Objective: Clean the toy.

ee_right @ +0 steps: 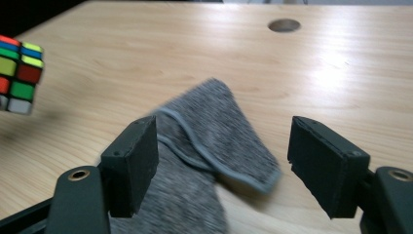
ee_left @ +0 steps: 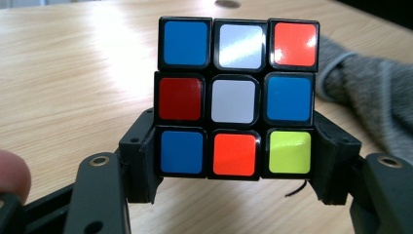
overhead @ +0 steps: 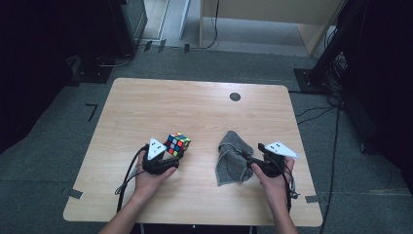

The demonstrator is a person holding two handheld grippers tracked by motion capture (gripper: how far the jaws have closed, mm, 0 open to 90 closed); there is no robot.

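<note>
High view: wooden table [overhead: 146,102], small dark round hole [overhead: 235,96] near its far edge. Grey cloth [overhead: 231,158] lies crumpled right of centre, just in front of right gripper [overhead: 254,162]; jaws stand wide apart, cloth between them, pads not pressing it. Left gripper [overhead: 169,155] clamps puzzle cube [overhead: 177,144] by its sides, left of the cloth, well apart.
</note>
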